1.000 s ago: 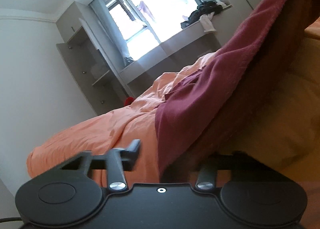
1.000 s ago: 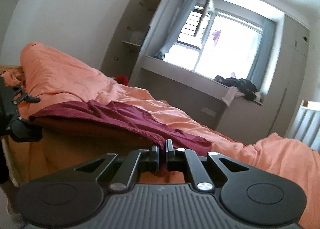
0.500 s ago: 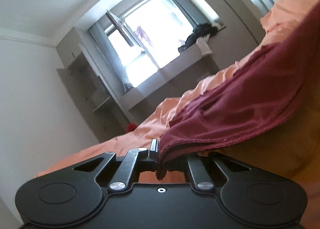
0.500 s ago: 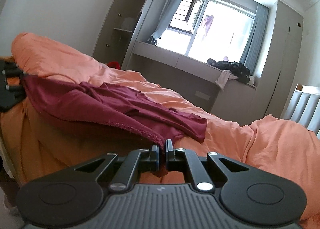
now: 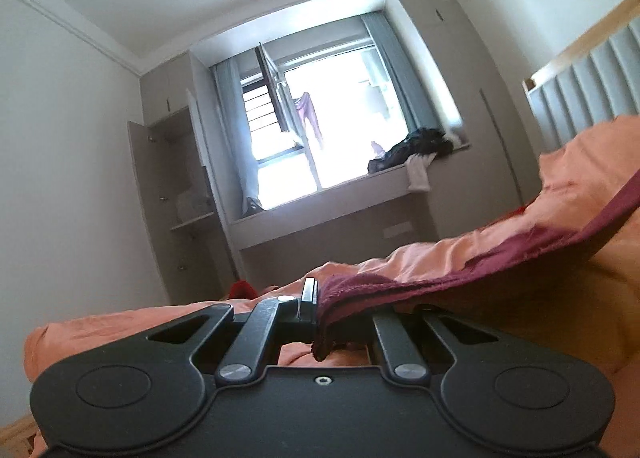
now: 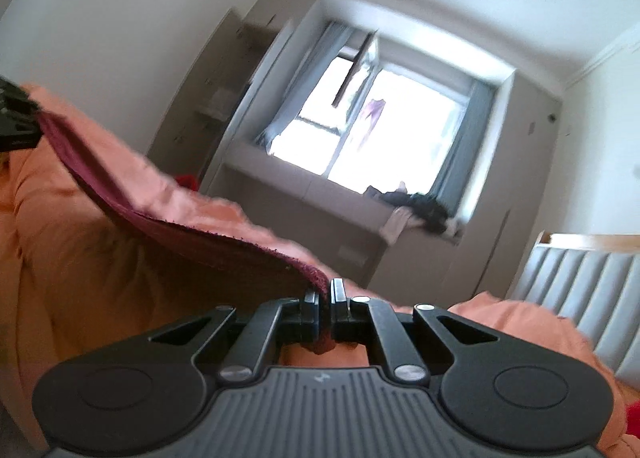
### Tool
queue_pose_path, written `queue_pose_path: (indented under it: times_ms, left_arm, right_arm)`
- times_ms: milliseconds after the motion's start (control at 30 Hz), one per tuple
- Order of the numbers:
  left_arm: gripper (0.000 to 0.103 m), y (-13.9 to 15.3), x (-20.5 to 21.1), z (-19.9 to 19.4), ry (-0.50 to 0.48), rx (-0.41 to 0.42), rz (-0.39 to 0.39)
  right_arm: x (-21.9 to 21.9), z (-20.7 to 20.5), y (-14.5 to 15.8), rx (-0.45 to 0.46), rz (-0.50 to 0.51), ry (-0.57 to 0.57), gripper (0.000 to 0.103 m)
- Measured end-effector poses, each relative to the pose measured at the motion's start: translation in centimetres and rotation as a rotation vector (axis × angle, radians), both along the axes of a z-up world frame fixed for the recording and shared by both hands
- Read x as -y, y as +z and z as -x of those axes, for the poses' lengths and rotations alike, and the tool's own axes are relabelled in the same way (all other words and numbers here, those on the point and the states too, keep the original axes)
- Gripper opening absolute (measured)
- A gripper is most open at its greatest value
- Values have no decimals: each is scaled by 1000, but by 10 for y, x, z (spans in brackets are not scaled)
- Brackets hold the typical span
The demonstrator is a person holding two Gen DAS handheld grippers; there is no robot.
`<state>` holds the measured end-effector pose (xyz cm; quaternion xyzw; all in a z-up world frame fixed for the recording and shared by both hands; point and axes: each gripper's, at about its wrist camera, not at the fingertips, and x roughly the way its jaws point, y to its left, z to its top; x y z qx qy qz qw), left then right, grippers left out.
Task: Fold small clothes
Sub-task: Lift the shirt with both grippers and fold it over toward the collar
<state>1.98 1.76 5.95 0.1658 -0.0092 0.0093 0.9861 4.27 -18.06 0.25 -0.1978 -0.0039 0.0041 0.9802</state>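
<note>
A dark red garment (image 5: 460,274) stretches in a taut band over the orange bed cover (image 5: 440,254). My left gripper (image 5: 318,298) is shut on one corner of it; the cloth covers the right finger and a tuft hangs below the jaws. In the right wrist view the same dark red garment (image 6: 192,234) runs from the upper left down to my right gripper (image 6: 325,298), which is shut on its other corner. At that view's left edge the left gripper (image 6: 16,117) shows, holding the far end.
The orange bed cover (image 6: 80,258) fills the foreground. Beyond it are a bright window (image 5: 332,129), a sill with dark clothes (image 5: 416,145), an open grey cupboard (image 5: 172,201) and a slatted headboard (image 6: 580,282). Something small and red (image 5: 242,290) lies past the bed.
The left gripper shut on the garment's corner and rose with it, rolling more level. The garment has gone from lying rumpled on the bed to stretched edge-on between both grippers.
</note>
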Motion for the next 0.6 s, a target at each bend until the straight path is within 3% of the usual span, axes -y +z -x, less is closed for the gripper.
queue_pose_path:
  times_ms: [300,433,600]
  left_arm:
    - [5,50,-10,62,-74,8,75]
    - [5,63,-7,43,-70,-3,101]
    - [6,80,-4,-20,-51,-45,139]
  right_arm:
    - [7,68,41,155,-16,-7,5]
    - [8,56,49,199,-10,-12,5]
    - [12,-7,59,221,9,-39,5]
